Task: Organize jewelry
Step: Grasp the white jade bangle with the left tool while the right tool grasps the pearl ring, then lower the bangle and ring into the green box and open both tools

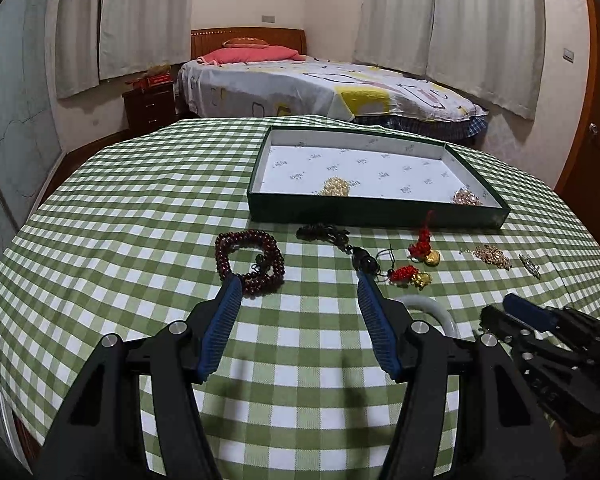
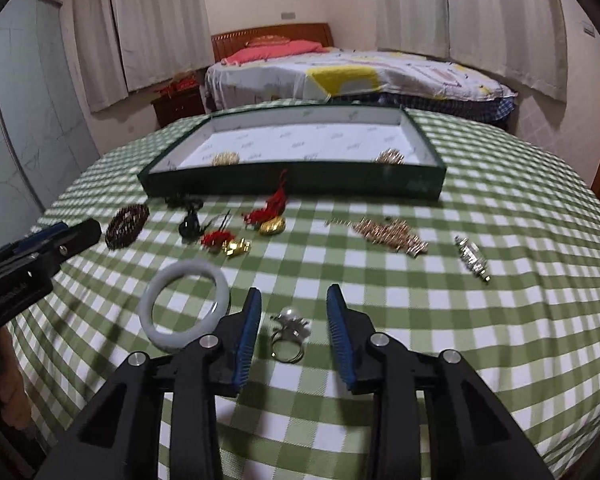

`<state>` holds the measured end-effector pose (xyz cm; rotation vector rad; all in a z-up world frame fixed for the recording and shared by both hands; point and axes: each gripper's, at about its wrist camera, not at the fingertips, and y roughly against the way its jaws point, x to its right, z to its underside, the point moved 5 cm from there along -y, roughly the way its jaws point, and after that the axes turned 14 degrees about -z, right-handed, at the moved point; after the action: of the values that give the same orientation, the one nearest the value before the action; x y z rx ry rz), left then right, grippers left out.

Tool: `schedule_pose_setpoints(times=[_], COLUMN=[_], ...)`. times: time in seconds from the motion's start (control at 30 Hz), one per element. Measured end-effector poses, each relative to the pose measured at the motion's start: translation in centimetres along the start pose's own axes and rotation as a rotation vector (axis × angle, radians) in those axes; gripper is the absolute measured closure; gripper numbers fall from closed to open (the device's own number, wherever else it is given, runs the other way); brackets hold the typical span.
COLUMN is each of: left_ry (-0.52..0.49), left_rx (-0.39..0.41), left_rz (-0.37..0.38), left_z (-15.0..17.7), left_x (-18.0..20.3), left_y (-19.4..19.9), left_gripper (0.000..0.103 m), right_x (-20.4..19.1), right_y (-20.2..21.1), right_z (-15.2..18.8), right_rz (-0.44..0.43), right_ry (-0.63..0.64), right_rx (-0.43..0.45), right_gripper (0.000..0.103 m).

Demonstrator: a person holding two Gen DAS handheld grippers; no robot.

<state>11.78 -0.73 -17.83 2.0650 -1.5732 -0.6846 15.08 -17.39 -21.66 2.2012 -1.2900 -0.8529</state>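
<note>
From the left wrist we see only an arc of the pale bangle (image 1: pixel 436 308); the rest sits behind the left tool (image 1: pixel 300 280). The right tool (image 1: pixel 516 312) runs off the right edge there, so we cannot read its jaws. The box's near wall (image 2: pixel 292 184) covers the lower parts of two gold pieces (image 2: pixel 226 159). The silver piece (image 1: pixel 530 266) is too small to identify. Motion blur smears the rose-gold chain (image 2: pixel 388 232).
</note>
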Motion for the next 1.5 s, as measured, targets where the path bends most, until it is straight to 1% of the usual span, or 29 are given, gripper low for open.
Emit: schedule_pose_setpoints(times=[0.03, 0.1, 0.23, 0.33, 0.47, 0.6, 0.73, 0.83, 0.97, 1.1, 1.23, 1.4, 1.5], left_ry=[-0.003, -0.008, -0.030, -0.035, -0.032, -0.050, -0.084, -0.090, -0.086, -0.105, -0.106, -0.103, -0.095], left_rx=[-0.002, -0.004, 0.000, -0.009, -0.026, -0.036, -0.038, -0.040, -0.043, -0.038, -0.059, -0.085, -0.087], left_rz=[0.004, 0.012, 0.023, 0.037, 0.065, 0.091, 0.092, 0.086, 0.087, 0.074, 0.062, 0.063, 0.070], left_z=[0.1, 0.2, 0.5, 0.9, 1.3, 1.6, 2.1, 2.2, 2.3, 2.4, 2.7, 3.0, 3.0], left_x=[0.1, 0.4, 1.5, 2.3, 3.6, 5.3, 7.0, 7.8, 8.5, 9.2, 9.4, 9.3, 9.0], left_y=[0.0, 0.1, 0.3, 0.2, 0.1, 0.1, -0.1, -0.4, -0.6, -1.1, -1.9, -2.5, -2.6], left_gripper=[0.044, 0.044, 0.044, 0.044, 0.037, 0.037, 0.036, 0.035, 0.031, 0.029, 0.025, 0.025, 0.025], right_x=[-0.1, -0.1, 0.1, 0.6, 1.7, 2.9, 4.1, 4.9, 5.4, 5.4, 5.4, 5.4, 5.2], right_y=[-0.2, -0.3, -0.2, 0.4, 1.5, 2.5, 3.3, 3.7, 3.9, 3.8, 3.9, 3.8, 3.7], right_z=[0.2, 0.5, 0.6, 0.5, 0.3, 0.4, 0.4, 0.4, 0.3, 0.3, 0.3, 0.3, 0.3], right_rz=[0.001, -0.001, -0.004, -0.003, 0.010, 0.029, 0.046, 0.051, 0.047, 0.037, 0.033, 0.029, 0.028], right_ry=[0.000, -0.005, -0.011, -0.023, -0.041, -0.054, -0.067, -0.076, -0.091, -0.095, -0.091, -0.091, -0.085], right_rx=[-0.008, -0.026, -0.027, -0.010, 0.017, 0.036, 0.057, 0.068, 0.077, 0.078, 0.080, 0.077, 0.074], right_gripper=[0.073, 0.081, 0.081, 0.081, 0.081, 0.081, 0.081, 0.081, 0.081, 0.081, 0.081, 0.081, 0.081])
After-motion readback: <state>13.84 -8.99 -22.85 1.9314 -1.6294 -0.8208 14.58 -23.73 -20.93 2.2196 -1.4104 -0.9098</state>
